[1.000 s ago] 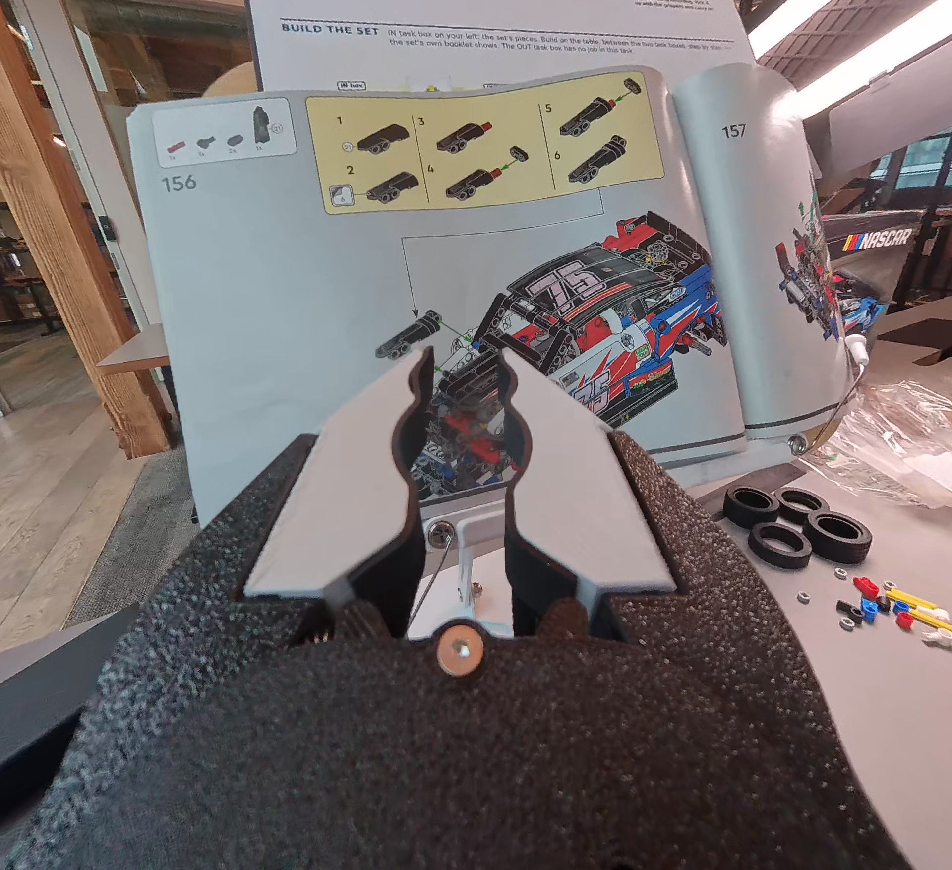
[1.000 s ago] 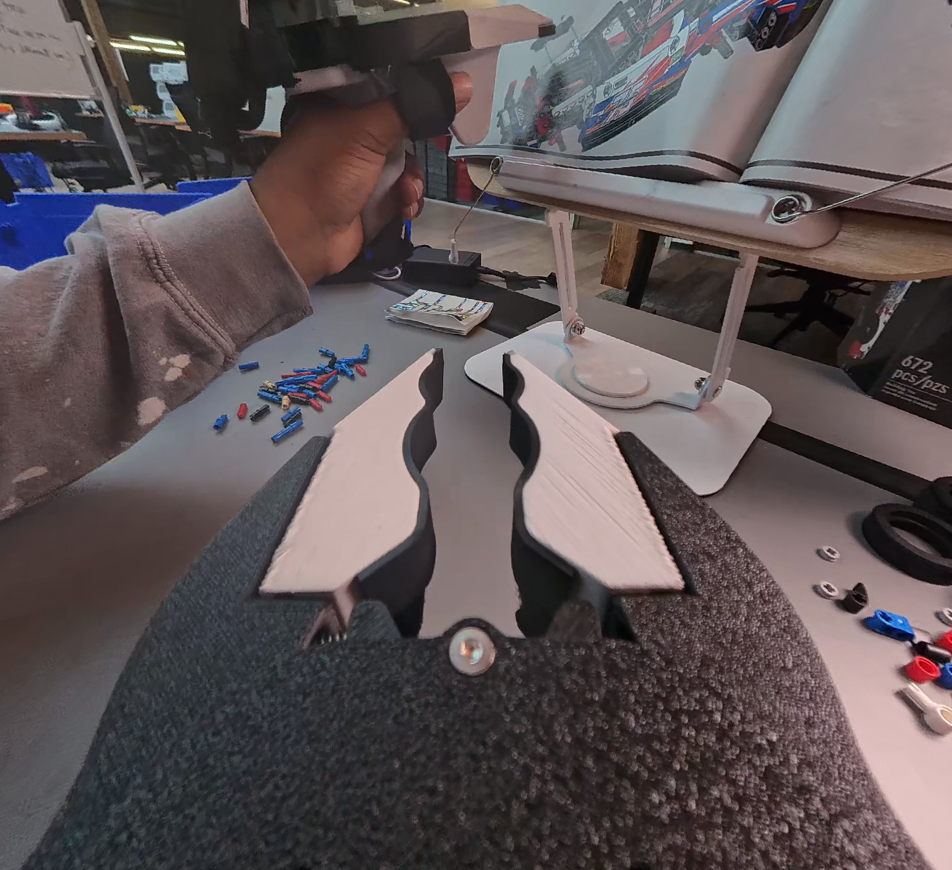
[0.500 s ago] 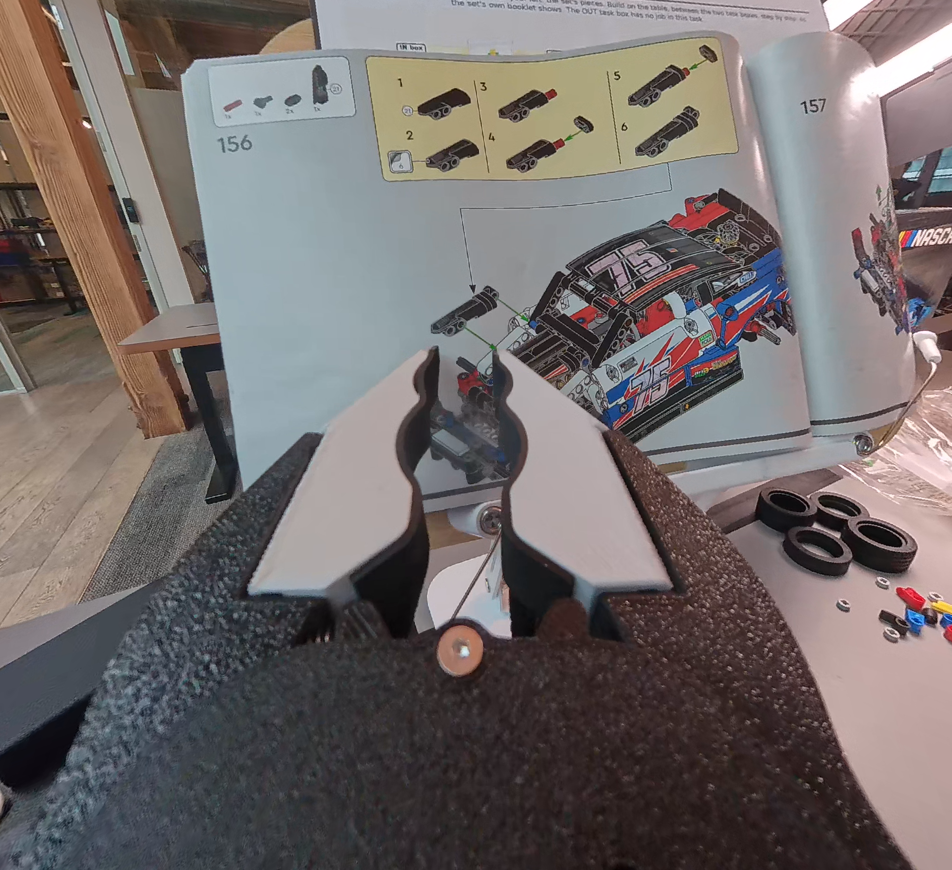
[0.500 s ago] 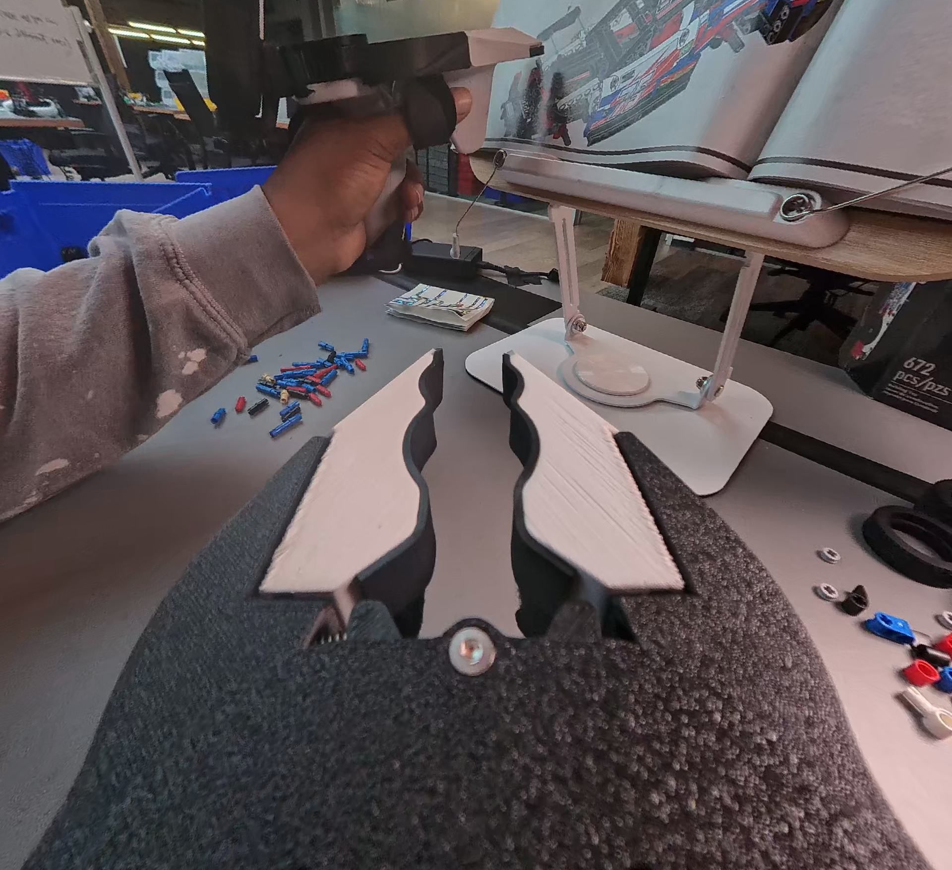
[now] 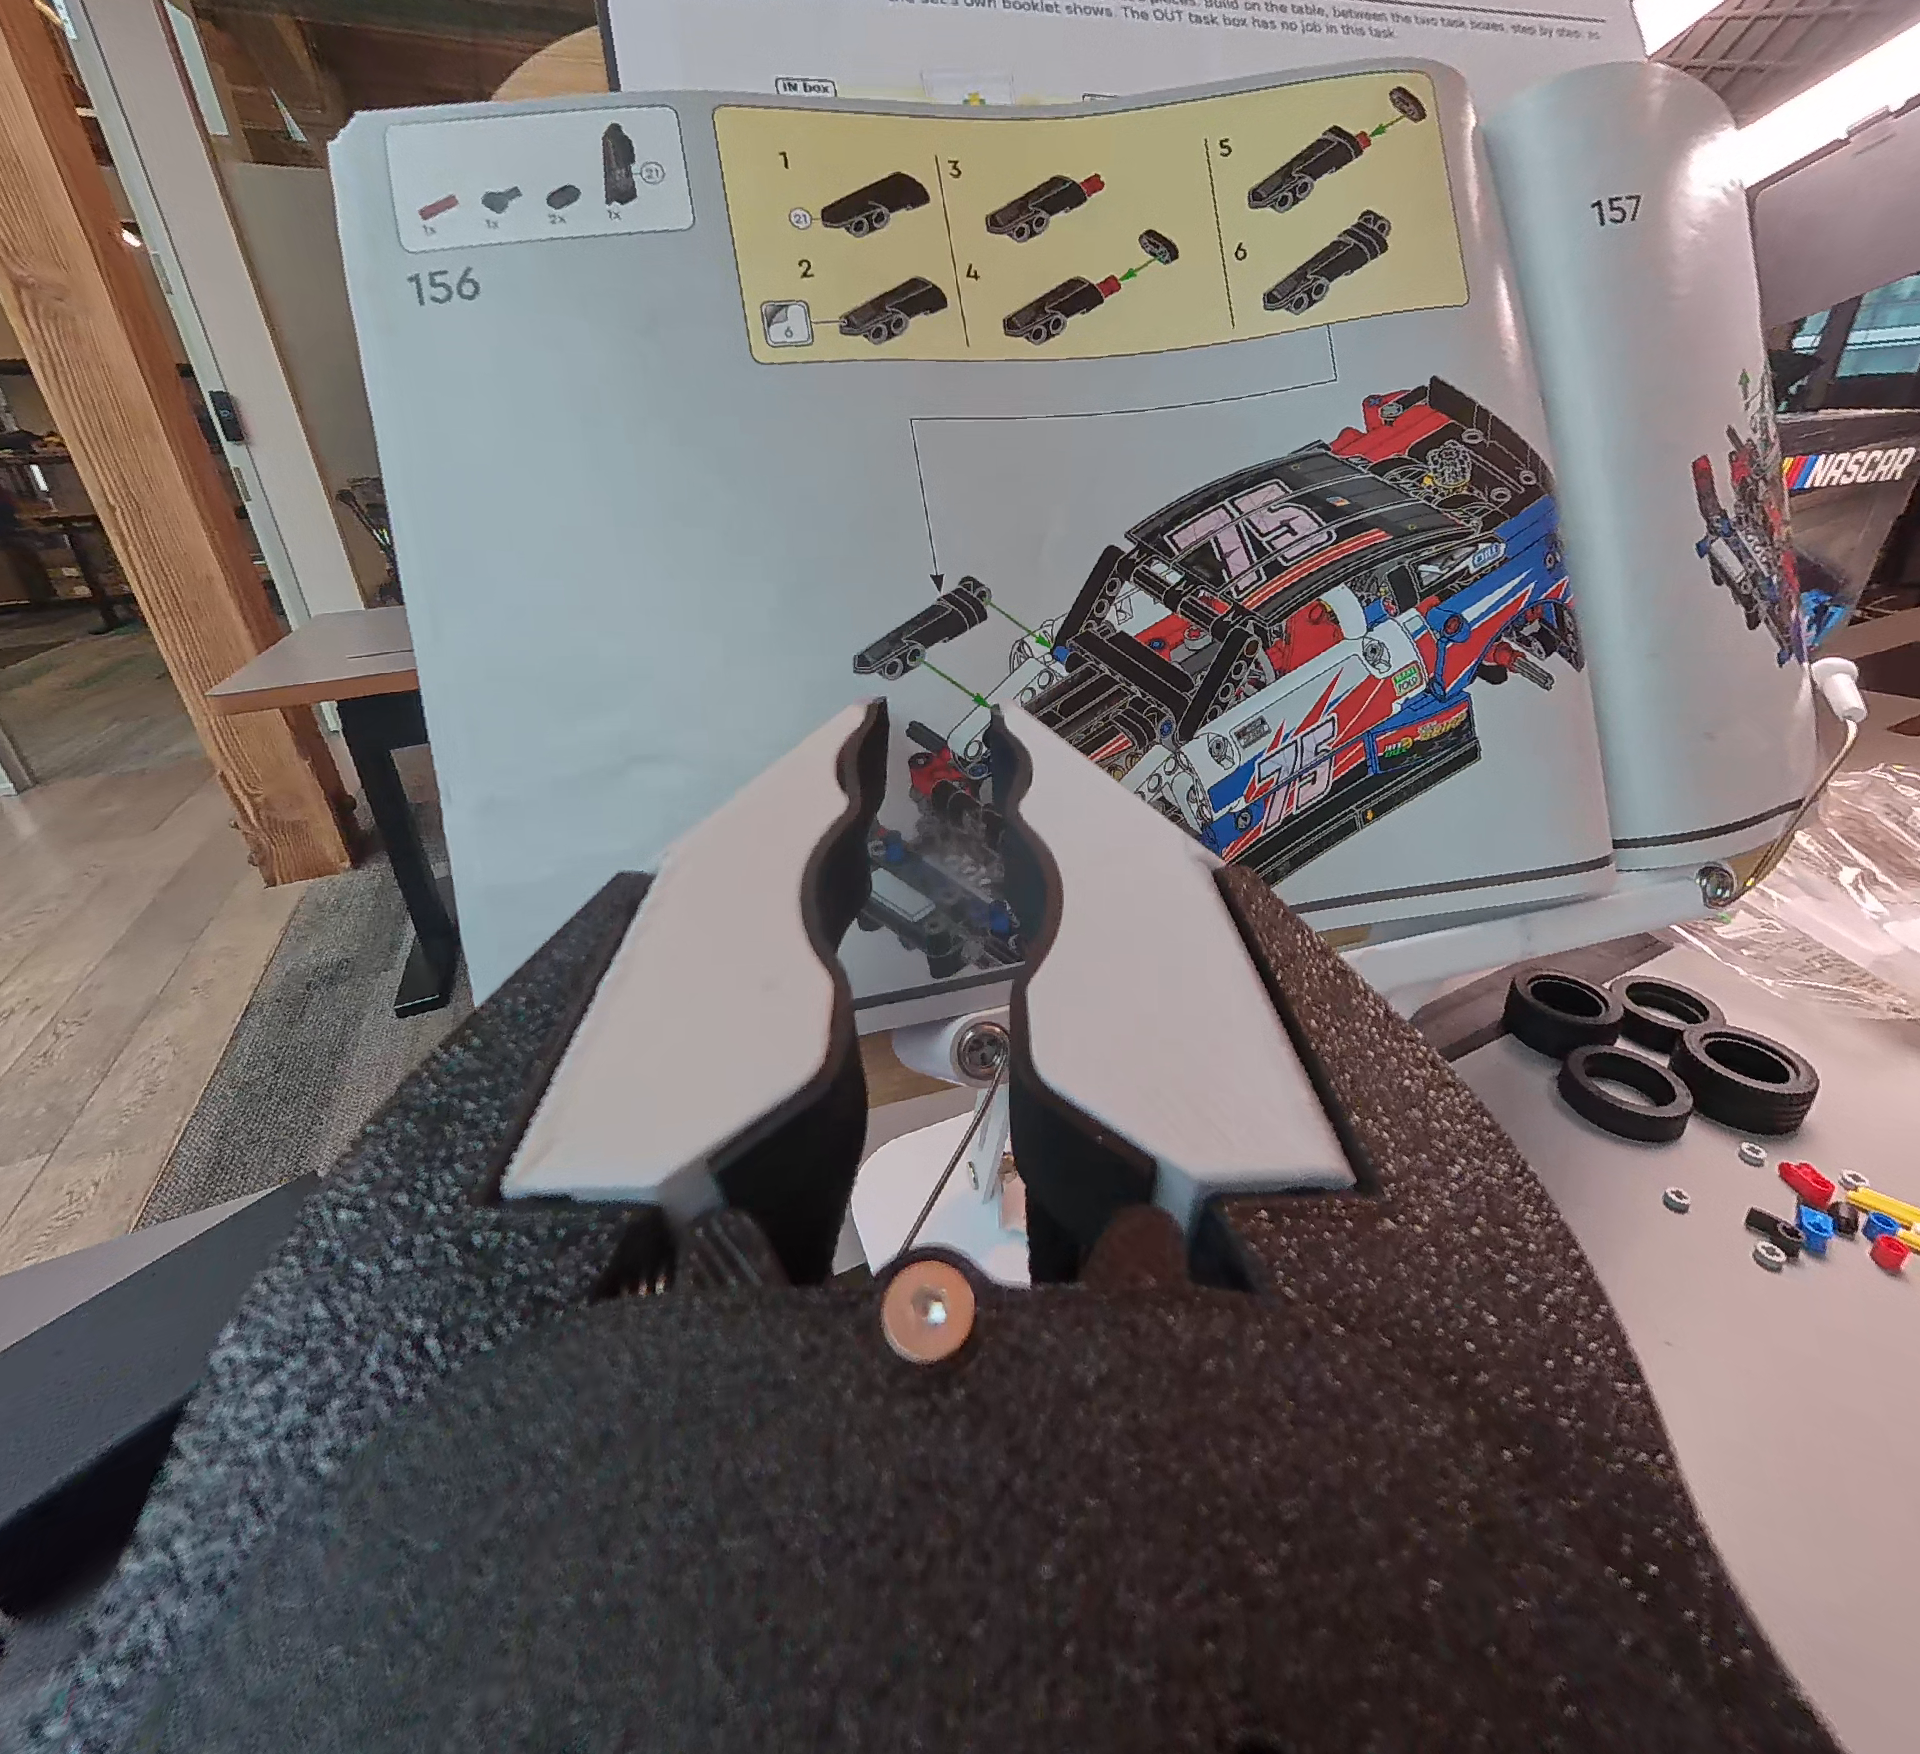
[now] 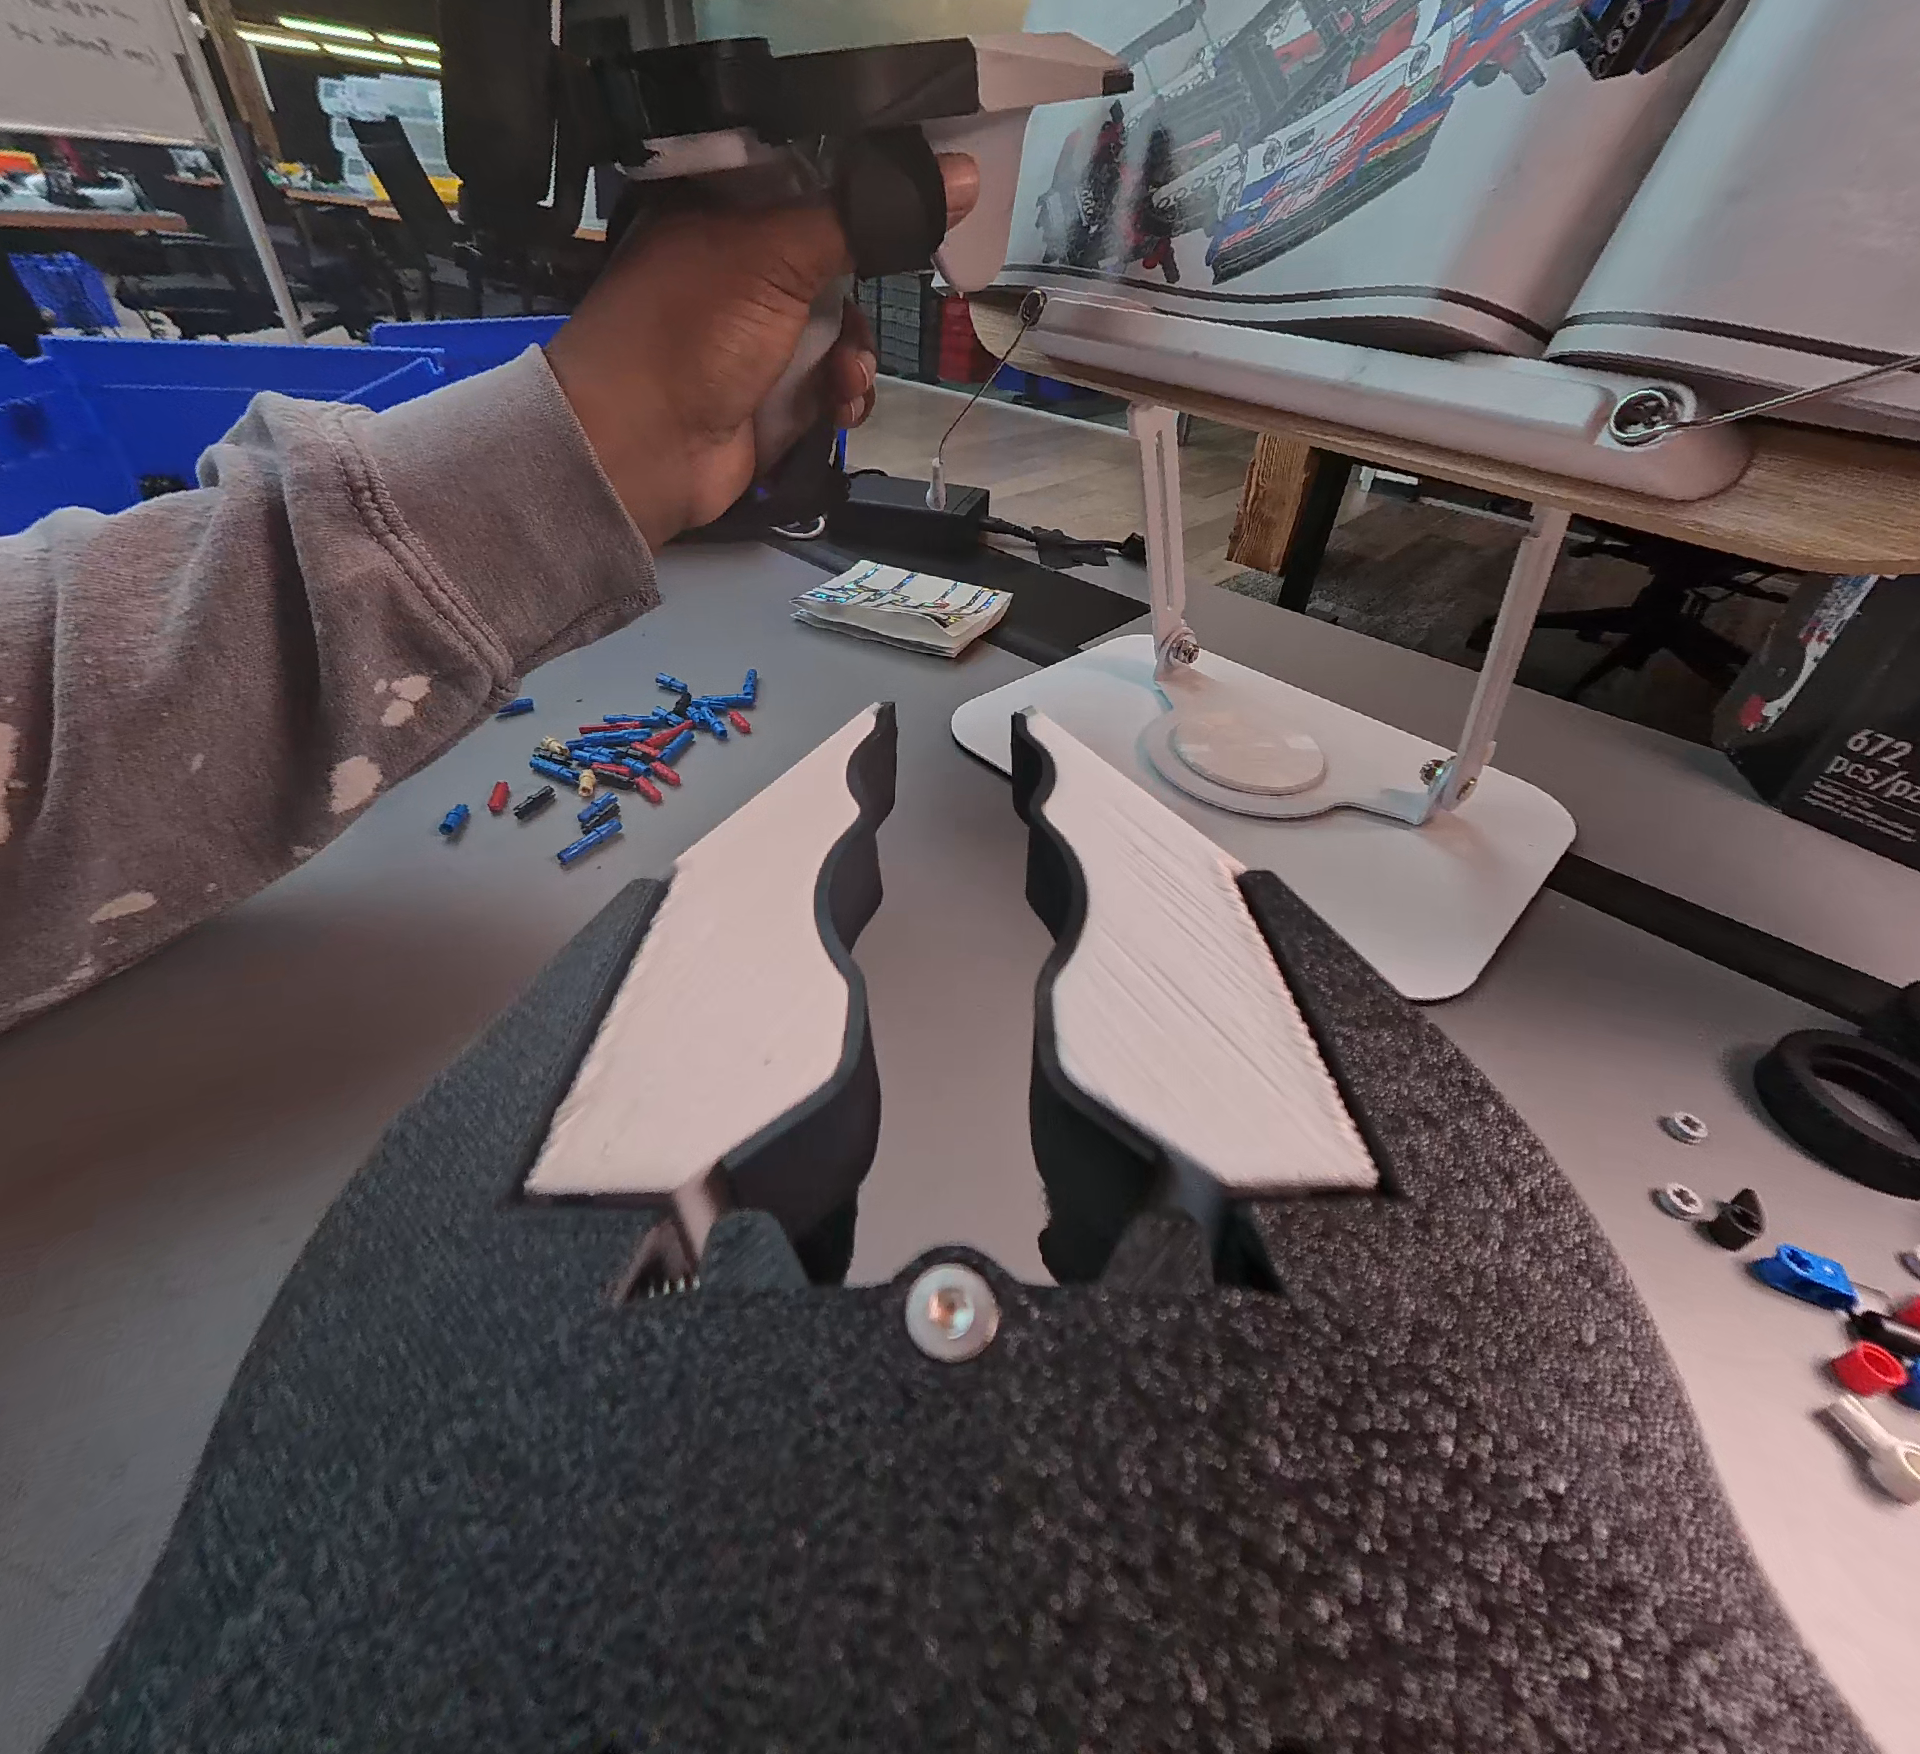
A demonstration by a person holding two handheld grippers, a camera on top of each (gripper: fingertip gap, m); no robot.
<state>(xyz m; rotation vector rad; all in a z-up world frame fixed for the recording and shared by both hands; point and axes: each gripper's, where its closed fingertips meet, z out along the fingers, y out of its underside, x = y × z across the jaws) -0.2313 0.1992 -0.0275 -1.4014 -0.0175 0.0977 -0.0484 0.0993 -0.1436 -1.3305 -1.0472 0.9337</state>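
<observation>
The left gripper (image 5: 938,717) – fingers slightly parted, empty – hangs raised just before the open grey instruction booklet (image 5: 665,561), while the right gripper (image 6: 953,717), likewise parted, hovers low over the grey table (image 6: 312,977).

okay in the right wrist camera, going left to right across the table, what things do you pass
Grey sleeve → pile of small blue and red pins → folded sticker sheets → white stand base → black tyre → loose blue and red pieces.
</observation>
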